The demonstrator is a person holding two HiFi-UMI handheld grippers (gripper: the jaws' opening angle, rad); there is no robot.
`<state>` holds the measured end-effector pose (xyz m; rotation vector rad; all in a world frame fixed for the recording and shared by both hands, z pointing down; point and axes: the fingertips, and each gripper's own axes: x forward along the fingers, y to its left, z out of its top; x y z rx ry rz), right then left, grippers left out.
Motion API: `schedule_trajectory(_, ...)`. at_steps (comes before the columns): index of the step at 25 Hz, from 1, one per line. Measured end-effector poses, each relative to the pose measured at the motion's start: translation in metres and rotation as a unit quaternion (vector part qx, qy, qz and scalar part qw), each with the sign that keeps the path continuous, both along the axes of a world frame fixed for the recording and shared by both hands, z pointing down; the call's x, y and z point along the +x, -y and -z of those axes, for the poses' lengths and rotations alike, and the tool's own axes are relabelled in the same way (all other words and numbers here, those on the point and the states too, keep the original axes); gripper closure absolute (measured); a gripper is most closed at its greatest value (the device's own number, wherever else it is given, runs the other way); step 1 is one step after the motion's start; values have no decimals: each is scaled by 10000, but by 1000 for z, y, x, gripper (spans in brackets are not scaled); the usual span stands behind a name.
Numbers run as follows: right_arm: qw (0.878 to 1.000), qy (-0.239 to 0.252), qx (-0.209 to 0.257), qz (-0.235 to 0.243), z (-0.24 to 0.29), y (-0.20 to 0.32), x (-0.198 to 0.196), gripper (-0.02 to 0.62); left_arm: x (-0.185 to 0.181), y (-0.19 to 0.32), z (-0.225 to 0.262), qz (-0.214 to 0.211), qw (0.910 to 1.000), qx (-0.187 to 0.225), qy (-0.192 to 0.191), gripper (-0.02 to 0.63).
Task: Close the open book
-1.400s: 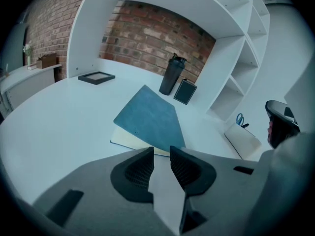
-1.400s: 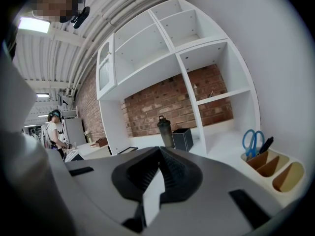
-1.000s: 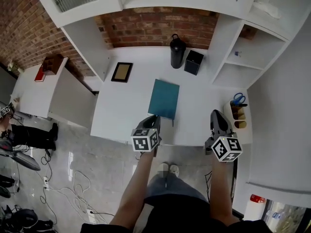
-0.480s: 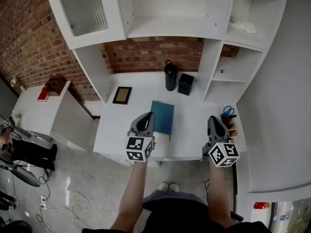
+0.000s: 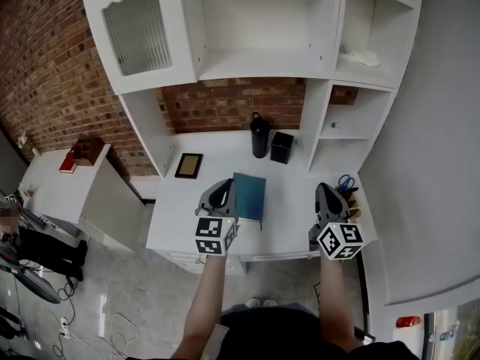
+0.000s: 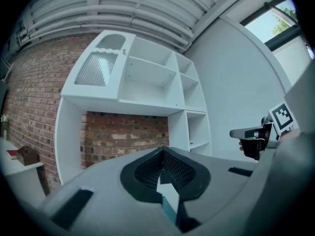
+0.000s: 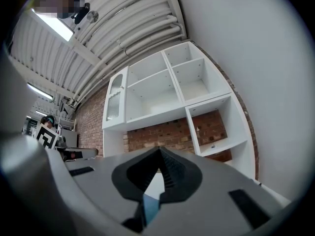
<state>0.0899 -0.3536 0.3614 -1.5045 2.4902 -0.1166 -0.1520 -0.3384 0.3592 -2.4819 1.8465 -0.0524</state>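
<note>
A teal book (image 5: 249, 196) lies closed and flat on the white desk (image 5: 180, 212) in the head view. My left gripper (image 5: 223, 188) is held in the air over the book's left edge, well above it, jaws shut with nothing between them. My right gripper (image 5: 325, 193) hovers to the book's right near the desk's right end, jaws together and holding nothing. In the left gripper view the left gripper (image 6: 162, 151) points level at the shelving, with the right gripper (image 6: 248, 133) at the frame's right. The right gripper view shows the right gripper (image 7: 159, 151) aimed at the shelves.
At the back of the desk stand a black bottle (image 5: 259, 135) and a black box (image 5: 281, 147); a framed picture (image 5: 188, 165) lies at the left. A holder with scissors (image 5: 345, 184) sits at the right end. White shelving (image 5: 262, 28) rises above; a low cabinet (image 5: 67, 190) stands left.
Both grippers have risen away from the desk, the left one more and with a roll. The view has pulled back. The book has not moved.
</note>
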Motion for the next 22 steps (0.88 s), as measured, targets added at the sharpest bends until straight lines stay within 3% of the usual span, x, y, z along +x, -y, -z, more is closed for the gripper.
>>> schedule_trajectory(8, 9996, -261, -12, -59, 0, -5, -1, 597, 9, -1, -1, -119, 9999, 6, -5, 597)
schedule_trajectory(22, 9995, -295, -111, -31, -4, -1, -2, 597, 18, 6, -8, -233, 9995, -82, 201, 597)
